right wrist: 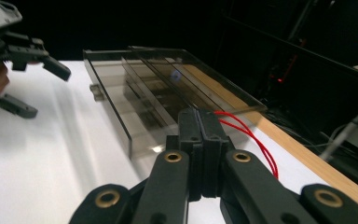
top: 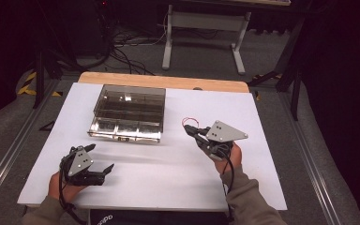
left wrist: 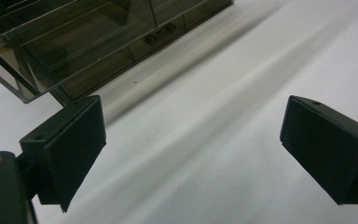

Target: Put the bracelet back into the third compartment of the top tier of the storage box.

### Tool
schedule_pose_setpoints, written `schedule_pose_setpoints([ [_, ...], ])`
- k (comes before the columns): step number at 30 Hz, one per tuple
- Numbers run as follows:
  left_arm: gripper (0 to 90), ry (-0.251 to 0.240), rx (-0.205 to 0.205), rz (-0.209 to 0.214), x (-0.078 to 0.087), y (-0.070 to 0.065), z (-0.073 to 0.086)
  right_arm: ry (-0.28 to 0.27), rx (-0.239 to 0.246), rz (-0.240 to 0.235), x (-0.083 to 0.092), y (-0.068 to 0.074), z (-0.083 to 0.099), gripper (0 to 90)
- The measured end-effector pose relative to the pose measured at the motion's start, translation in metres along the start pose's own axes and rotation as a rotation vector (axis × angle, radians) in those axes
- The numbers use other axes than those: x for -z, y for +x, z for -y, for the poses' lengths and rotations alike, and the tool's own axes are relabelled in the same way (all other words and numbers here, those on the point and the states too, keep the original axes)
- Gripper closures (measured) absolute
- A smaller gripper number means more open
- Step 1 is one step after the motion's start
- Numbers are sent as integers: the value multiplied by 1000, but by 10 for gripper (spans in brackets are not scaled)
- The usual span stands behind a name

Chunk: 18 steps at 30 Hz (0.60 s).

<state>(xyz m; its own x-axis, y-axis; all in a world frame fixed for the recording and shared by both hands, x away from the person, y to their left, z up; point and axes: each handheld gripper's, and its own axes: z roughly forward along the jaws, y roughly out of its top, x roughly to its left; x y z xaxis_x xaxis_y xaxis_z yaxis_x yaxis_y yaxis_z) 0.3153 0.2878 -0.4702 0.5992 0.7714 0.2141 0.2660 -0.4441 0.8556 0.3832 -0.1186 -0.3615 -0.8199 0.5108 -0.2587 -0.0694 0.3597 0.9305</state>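
While the right gripper [top: 191,131] pinches a thin red wire [right wrist: 247,133] beside the clear box [top: 129,112] and the left gripper [top: 101,158] waits wide open, the wire might slip out.

A box [top: 129,112] with compartments sits on the worktop [top: 168,178], toward its far left part. The left gripper [top: 101,158] hangs at the near left, in front of the box and apart from it. The right gripper [top: 191,131] is right of the box, near its right front corner, with a wire [top: 189,121] at its tip. Behind the worktop, on the floor, stand a frame [top: 206,37] and cables [top: 126,51]
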Motion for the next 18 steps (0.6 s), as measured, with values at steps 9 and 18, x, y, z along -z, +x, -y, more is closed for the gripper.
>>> schedule_pose_setpoints([
  [9, 76, 5, -2, 3, 0, 0, 0, -2, -29, -88, -42, 9, -11, 900],
  [18, 76, -5, -1, 15, 0, 1, 0, 40, -34, -141, -81, 25, -16, 900],
])
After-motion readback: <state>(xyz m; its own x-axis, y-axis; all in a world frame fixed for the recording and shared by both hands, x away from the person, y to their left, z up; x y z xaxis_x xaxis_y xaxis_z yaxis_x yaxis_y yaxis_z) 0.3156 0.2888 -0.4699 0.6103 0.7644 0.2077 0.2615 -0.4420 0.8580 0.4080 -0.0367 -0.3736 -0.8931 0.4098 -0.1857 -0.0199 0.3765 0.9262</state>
